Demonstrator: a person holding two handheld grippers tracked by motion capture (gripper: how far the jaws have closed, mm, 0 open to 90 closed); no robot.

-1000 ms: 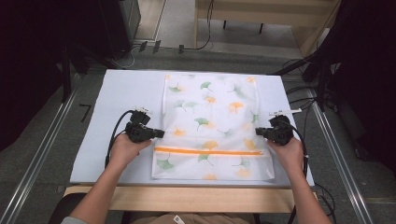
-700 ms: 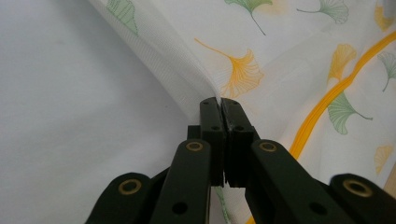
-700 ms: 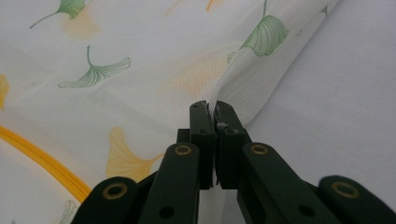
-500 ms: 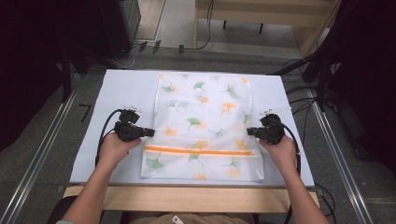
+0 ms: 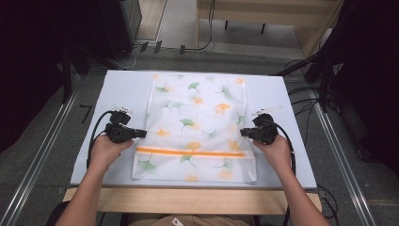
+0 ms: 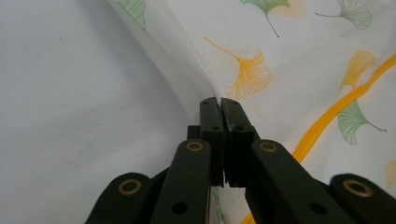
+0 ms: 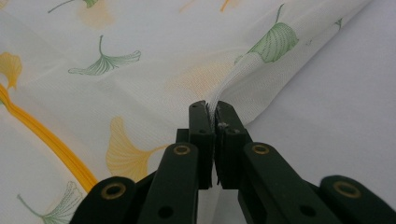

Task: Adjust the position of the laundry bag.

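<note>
now i am dragging the mesh laundry bag point(image 5: 195, 127) toward my side of the white table cover point(image 5: 122, 89): compared with a second ago its near hem is lying closer to the front edge and its far end is pulling away from the back edge, so the bag is sliding as one flat sheet rather than bunching. my left gripper point(image 5: 141, 133) is pinching the bag's left side edge, jaws fully closed on a thin fold of mesh, which i am seeing tented up between the pads in the left gripper view point(image 6: 219, 100). my right gripper point(image 5: 243, 133) is doing the same on the right side edge, jaws pressed together with a ridge of fabric rising from them point(image 7: 211, 108). the bag is lying at the middle of the cover, long axis running 12 to 6 o'clock, with the orange zipper point(image 5: 190, 152) crossing it near the 6 o'clock end. i am judging that the pull is nearly used up, since the hem is sitting close to the front edge and the wooden table lip point(image 5: 188, 200) beyond it. open room is remaining at 12 o'clock past the bag, and in wide bare strips at 9 and 3 o'clock, where my hands are resting; the metal rails point(image 5: 42, 155) and cables point(image 5: 301, 101) are standing outside the cover.
</note>
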